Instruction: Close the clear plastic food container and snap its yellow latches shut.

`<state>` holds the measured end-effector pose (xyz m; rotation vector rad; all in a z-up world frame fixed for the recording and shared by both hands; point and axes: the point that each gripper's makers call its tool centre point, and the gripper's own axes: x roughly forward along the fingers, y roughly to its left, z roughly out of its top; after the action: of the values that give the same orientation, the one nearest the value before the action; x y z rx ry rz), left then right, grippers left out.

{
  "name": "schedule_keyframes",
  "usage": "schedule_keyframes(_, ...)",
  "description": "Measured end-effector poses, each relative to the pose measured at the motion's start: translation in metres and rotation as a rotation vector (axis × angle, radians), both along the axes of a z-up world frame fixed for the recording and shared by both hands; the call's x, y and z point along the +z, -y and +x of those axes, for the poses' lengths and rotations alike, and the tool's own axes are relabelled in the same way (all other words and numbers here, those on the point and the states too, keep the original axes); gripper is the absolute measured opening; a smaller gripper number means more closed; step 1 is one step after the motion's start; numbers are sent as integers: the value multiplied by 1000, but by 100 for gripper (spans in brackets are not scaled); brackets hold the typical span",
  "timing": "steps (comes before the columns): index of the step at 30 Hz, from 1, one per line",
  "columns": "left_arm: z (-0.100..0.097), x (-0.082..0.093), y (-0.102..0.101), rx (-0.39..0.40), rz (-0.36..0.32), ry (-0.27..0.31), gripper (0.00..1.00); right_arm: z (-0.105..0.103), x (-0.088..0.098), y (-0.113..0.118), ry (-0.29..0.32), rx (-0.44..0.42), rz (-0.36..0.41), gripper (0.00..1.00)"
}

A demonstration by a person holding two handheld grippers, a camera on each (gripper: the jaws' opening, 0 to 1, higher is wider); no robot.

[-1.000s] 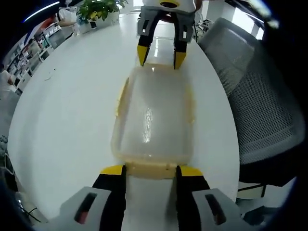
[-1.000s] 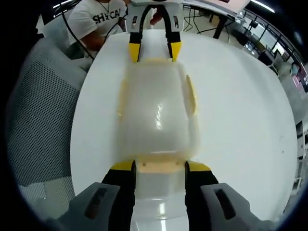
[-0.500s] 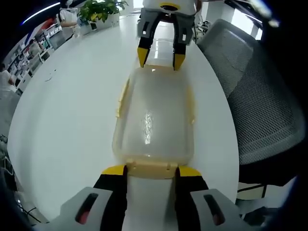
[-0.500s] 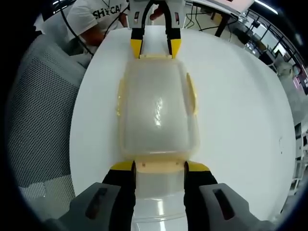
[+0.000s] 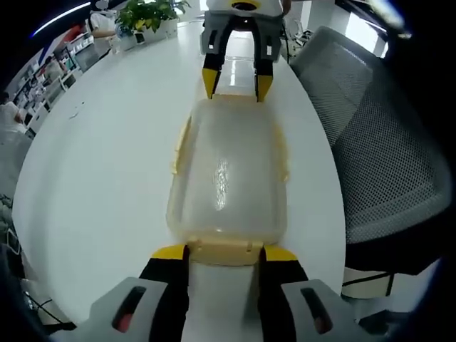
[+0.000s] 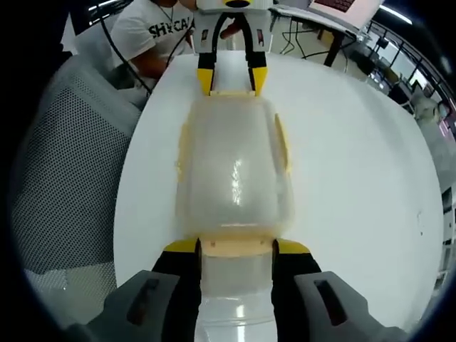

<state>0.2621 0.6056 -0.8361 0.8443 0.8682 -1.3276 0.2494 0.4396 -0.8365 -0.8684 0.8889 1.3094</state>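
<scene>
container (image 5: 228, 174) w/ lid on sits mid white table (image 5: 100, 178), between both tools. left gripper (image 5: 223, 252) and right gripper (image 6: 234, 247) each spread, straddling an end latch (image 5: 222, 251), nothing pinched. looks light, stiff, slick plastic; press latch flaps, not walls.

Left gripper (image 5: 222, 251) and right gripper (image 6: 236, 246) alike — black jaws, yellow tips, grey housings; person's white printed T-shirt (image 6: 153, 32)
</scene>
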Motion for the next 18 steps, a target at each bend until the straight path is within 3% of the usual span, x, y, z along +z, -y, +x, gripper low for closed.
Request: schedule_keyframes(18,-11,31,1,56,9,19,32,-3,30,0,7,36,53,35)
